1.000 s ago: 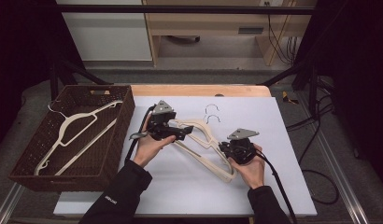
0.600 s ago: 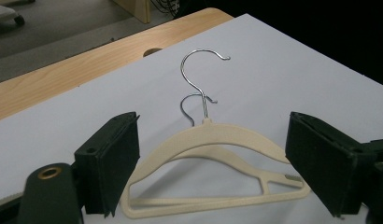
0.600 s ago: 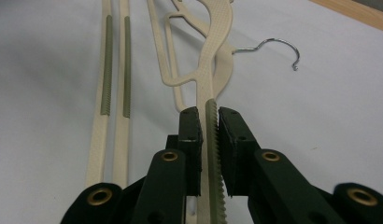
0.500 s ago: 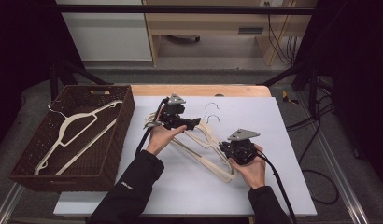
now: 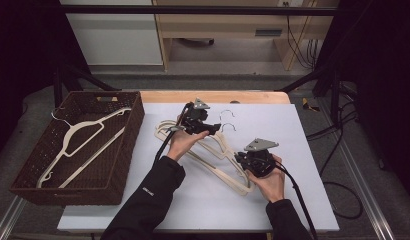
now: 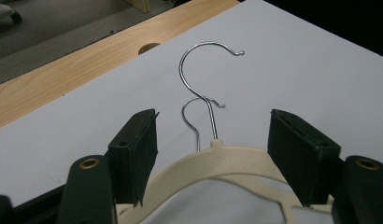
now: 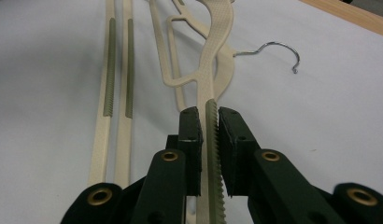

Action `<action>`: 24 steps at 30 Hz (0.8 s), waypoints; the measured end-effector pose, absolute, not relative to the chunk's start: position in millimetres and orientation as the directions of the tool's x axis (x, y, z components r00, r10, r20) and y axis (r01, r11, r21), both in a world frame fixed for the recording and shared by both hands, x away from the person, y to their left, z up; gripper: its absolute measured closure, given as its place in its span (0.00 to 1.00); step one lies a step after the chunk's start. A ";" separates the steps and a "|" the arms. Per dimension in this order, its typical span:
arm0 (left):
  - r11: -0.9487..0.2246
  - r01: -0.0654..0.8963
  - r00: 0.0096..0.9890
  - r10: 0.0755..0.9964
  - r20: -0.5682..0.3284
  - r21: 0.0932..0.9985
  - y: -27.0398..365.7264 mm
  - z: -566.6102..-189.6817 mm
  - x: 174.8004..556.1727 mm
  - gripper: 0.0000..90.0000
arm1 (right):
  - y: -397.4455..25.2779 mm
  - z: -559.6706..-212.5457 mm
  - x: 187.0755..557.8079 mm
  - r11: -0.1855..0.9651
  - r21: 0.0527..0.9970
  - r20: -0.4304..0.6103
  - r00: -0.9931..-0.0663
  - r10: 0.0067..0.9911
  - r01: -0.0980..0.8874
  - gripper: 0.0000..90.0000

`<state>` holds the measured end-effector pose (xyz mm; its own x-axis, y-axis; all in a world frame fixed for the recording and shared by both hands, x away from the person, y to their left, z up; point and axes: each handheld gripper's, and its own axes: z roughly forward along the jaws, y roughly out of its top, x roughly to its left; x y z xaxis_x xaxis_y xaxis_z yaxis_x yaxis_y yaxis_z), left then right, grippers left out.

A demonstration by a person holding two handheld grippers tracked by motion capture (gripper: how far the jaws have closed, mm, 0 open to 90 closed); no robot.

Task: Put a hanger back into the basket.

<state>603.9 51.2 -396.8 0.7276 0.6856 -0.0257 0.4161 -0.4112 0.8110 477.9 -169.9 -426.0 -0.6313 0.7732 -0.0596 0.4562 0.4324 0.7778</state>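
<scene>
Cream plastic hangers [image 5: 213, 150] are lying on the tabletop [image 5: 303, 150]. The right hand-held gripper [image 7: 209, 116] is pinching one hanger's arm, while the left hand-held gripper [image 6: 213, 135] is straddling the neck, jaws spread. Judging so, closing there comes next, then lifting toward the basket [image 5: 23, 175].

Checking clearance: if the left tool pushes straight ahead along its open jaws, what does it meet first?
Probably the neck of the cream plastic hanger between the left tool's open jaws, then its two silver wire hooks lying on the white table sheet. Depth is unclear.
</scene>
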 end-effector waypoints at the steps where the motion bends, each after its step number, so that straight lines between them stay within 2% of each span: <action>1: -0.408 0.416 0.728 0.685 -0.029 0.813 50.4 -399.6 606.8 0.42 | -169.9 -425.2 477.5 0.427 0.780 -0.052 -0.632 0.773 0.458 0.89; 5: -0.400 0.430 0.722 0.690 -0.043 0.809 48.6 -407.4 611.6 0.50 | -170.4 -424.5 477.1 0.422 0.783 -0.047 -0.633 0.772 0.456 0.89; 12: -0.395 0.427 0.732 0.679 -0.054 0.814 43.0 -412.3 612.8 0.59 | -170.7 -424.1 476.8 0.426 0.786 -0.054 -0.637 0.769 0.448 0.89; 18: -0.423 0.412 0.741 0.671 -0.027 0.807 32.7 -412.7 612.8 0.66 | -170.8 -423.3 475.7 0.425 0.788 -0.051 -0.641 0.766 0.446 0.89; 24: -0.429 0.437 0.740 0.671 -0.046 0.791 29.5 -418.3 615.4 0.84 | -171.0 -421.9 473.6 0.419 0.790 -0.046 -0.640 0.767 0.446 0.89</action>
<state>615.4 29.5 -418.3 0.7402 0.6708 -0.0456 0.4371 -0.4286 0.7907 473.6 -171.0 -421.9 -0.6395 0.7674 -0.0459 0.4465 0.4194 0.7904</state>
